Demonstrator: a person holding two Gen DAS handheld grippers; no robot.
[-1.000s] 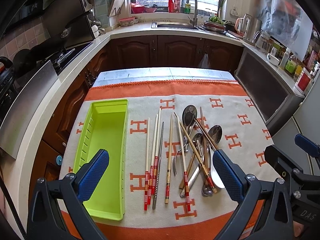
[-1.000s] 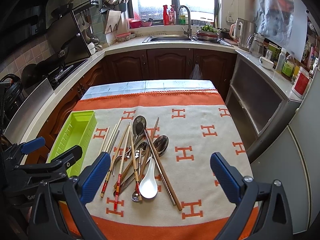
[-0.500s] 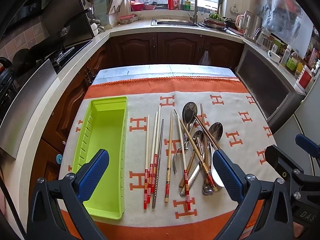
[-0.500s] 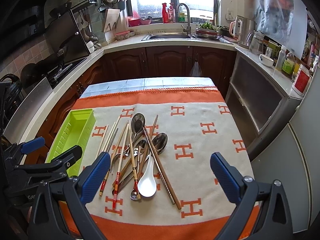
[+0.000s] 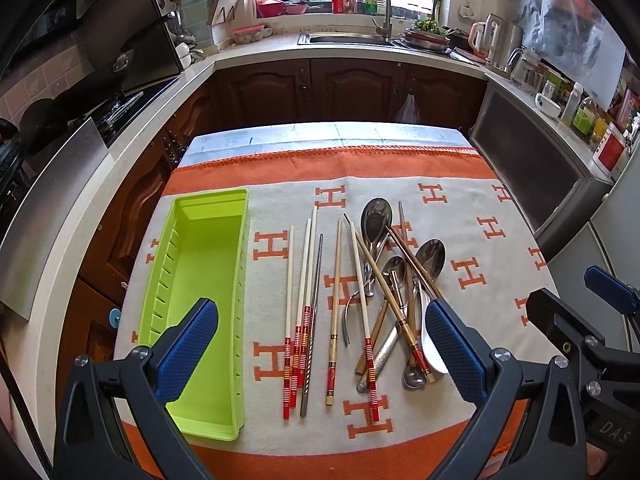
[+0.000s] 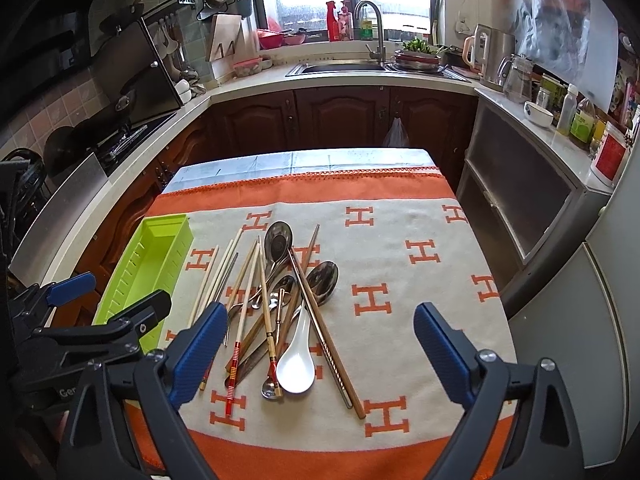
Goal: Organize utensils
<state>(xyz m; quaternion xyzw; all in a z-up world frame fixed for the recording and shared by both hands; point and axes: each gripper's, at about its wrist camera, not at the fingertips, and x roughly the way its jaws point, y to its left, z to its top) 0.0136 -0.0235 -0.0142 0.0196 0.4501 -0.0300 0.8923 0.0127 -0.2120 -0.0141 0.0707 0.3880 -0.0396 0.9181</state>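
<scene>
- Utensils lie on an orange and cream cloth (image 5: 460, 168) printed with H shapes, spread over the worktop (image 5: 320, 134) in a kitchen.
- A lime green tray (image 5: 208, 248) sits at the left side of the cloth, long side running away from the camera; nothing shows inside it.
- Just right of the tray, a few chopsticks (image 5: 306, 292) lie roughly parallel, pale shafts with red-banded ends towards the camera, one grey metal stick among them.
- Further right, a tangled pile: metal spoons (image 6: 280, 240), a white ceramic spoon (image 6: 298, 360), and wooden and metal chopsticks crossing over one another.
- The left tongs (image 5: 320, 356) hover above the near edge of the cloth, blue pads wide apart, nothing between them; the tray and the parallel chopsticks lie below.
- The right tongs (image 6: 316, 356) hang over the pile, also spread wide and holding nothing; the jaws have just been closing a little, with only air between them.
- In the right wrist view the left tongs show at the left edge, beside the tray.
</scene>
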